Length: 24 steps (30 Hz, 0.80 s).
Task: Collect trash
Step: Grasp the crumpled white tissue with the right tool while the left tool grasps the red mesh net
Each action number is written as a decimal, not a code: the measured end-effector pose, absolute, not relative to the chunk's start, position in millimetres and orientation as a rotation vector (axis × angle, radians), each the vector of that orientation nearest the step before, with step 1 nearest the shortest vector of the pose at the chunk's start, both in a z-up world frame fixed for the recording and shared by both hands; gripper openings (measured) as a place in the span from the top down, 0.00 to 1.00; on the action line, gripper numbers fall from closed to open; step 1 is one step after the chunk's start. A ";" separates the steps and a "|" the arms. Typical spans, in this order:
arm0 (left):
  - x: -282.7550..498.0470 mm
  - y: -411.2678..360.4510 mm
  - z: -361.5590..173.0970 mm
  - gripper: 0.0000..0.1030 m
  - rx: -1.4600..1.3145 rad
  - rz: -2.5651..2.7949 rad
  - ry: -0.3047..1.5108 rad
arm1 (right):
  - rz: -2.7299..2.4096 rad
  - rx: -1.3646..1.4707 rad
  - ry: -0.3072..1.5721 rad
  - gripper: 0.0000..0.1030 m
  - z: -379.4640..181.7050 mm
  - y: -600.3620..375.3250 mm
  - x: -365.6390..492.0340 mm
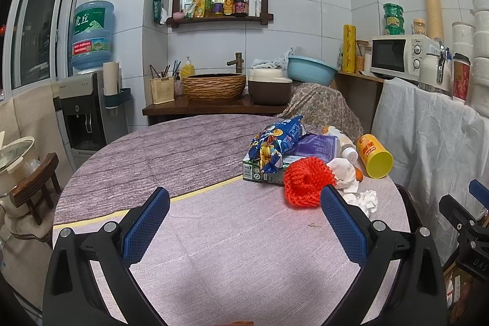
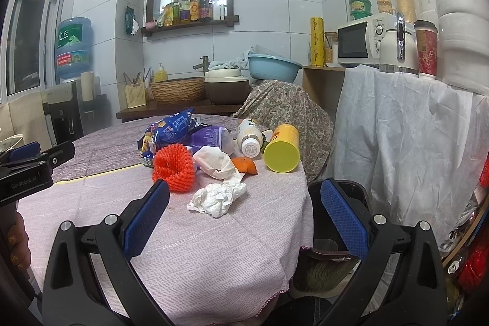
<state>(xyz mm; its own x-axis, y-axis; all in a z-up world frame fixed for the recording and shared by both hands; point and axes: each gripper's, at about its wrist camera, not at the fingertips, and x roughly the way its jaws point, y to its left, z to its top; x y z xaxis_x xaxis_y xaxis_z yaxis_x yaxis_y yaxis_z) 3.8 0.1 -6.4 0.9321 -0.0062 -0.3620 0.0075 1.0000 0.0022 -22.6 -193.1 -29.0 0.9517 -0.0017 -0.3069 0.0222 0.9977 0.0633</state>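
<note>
Trash lies in a heap on the round table (image 2: 214,249): a red foam net (image 2: 174,170), crumpled white tissue (image 2: 218,196), a white paper wrapper (image 2: 215,162), orange peel (image 2: 244,164), a blue snack bag (image 2: 169,132), a purple pack (image 2: 211,138), a white bottle (image 2: 250,138) and a yellow canister (image 2: 282,148) on its side. My right gripper (image 2: 244,188) is open and empty, just short of the tissue. My left gripper (image 1: 244,194) is open and empty, with the red net (image 1: 305,181) beside its right finger. A green box (image 1: 262,171) lies under the bag.
A dark bin (image 2: 336,234) stands on the floor off the table's right edge. A white-draped counter (image 2: 406,127) carries a microwave (image 2: 357,43) and cups. A sink counter (image 1: 214,107) and a water dispenser (image 1: 88,112) stand behind the table.
</note>
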 end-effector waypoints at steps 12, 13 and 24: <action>44.8 11.6 -37.3 0.05 -0.033 -0.100 0.618 | 0.113 0.088 0.579 0.05 -68.1 -203.0 26.1; 48.3 11.9 -40.2 0.05 -0.033 -0.118 0.635 | 0.122 0.082 0.594 0.05 -72.4 -202.1 30.0; 97.6 0.9 -59.9 0.13 -0.092 -0.303 0.803 | 0.237 0.042 0.676 0.05 -86.3 -193.0 89.2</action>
